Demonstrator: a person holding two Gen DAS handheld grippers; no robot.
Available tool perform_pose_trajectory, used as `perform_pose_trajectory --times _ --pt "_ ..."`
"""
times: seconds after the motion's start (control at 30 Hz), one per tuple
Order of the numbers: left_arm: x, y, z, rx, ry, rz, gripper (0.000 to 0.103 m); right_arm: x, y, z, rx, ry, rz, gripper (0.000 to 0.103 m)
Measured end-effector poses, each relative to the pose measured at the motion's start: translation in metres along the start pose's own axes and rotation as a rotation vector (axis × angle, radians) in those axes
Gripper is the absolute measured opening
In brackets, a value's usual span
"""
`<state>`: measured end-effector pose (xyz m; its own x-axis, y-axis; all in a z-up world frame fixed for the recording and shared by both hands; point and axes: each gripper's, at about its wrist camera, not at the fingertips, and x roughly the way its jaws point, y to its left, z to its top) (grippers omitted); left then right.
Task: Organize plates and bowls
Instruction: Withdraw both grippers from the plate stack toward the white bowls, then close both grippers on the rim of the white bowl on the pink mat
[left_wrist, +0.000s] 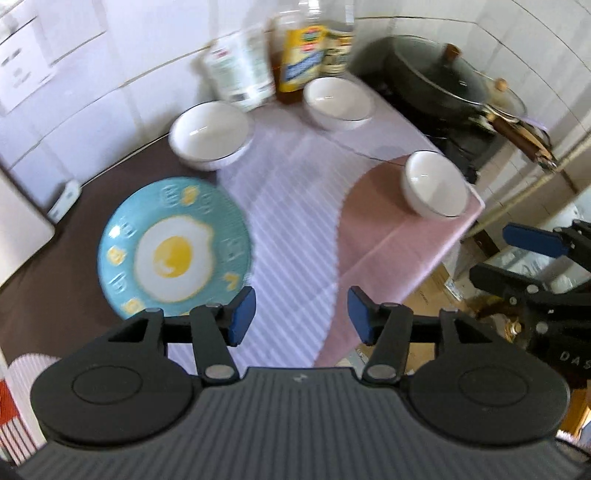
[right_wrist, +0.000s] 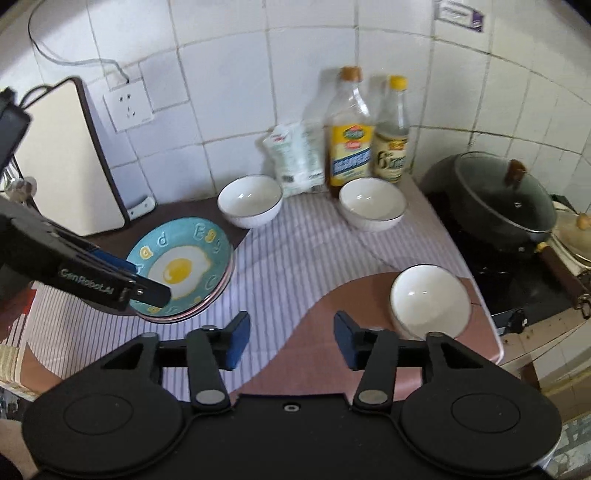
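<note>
Right wrist view, items by descending size.

1. Striped mat (right_wrist: 295, 254): covering the counter, carrying all the crockery I am sorting.
2. Lidded wok (right_wrist: 498, 195): sitting on the stove at the far right, well apart from my work; I am leaving it alone.
3. Egg plate (right_wrist: 184, 258): lying on top of what looks like a pink-rimmed plate beneath it, at the mat's left edge. I am judging the plates already stacked.
4. Three white bowls, all apart from one another: left back bowl (right_wrist: 249, 201) and right back bowl (right_wrist: 371, 203) standing just in front of the oil bottle (right_wrist: 349, 136), near bowl (right_wrist: 428, 299) standing close to the mat's right edge.
5. Right gripper (right_wrist: 291, 341): hovering with jaws spread wide and nothing between them, the near bowl just beside its right finger.
6. Left gripper (left_wrist: 301, 314): likewise released and empty, hanging over the striped mat beside the egg plate (left_wrist: 173, 247).

Step in hand, as I am reading it: gathering bowls. The next move is probably calling for the right gripper to shift right, straddle the near bowl's rim, clench, and carry it toward a back bowl for nesting.
</note>
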<state>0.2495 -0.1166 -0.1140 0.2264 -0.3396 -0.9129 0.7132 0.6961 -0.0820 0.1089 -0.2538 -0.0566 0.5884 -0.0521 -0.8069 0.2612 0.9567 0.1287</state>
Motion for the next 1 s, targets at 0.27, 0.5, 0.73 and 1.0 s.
perform_pose_trajectory --times 0.27,0.5,0.73,1.0 --pt "0.031 -0.047 0.029 -0.002 0.007 -0.083 0.073 0.002 -0.064 -0.011 0.044 -0.020 -0.020 0.068" --pt "0.077 -0.075 0.050 -0.052 -0.007 -0.092 0.079 0.035 -0.114 -0.030 0.054 -0.103 -0.006 0.073" --pt "0.127 -0.094 0.071 -0.120 -0.018 -0.107 0.086 0.070 -0.154 -0.048 0.046 -0.126 -0.070 0.074" --pt "0.186 -0.114 0.089 -0.135 0.024 -0.081 0.088 0.112 -0.187 -0.072 0.052 -0.045 -0.003 0.084"
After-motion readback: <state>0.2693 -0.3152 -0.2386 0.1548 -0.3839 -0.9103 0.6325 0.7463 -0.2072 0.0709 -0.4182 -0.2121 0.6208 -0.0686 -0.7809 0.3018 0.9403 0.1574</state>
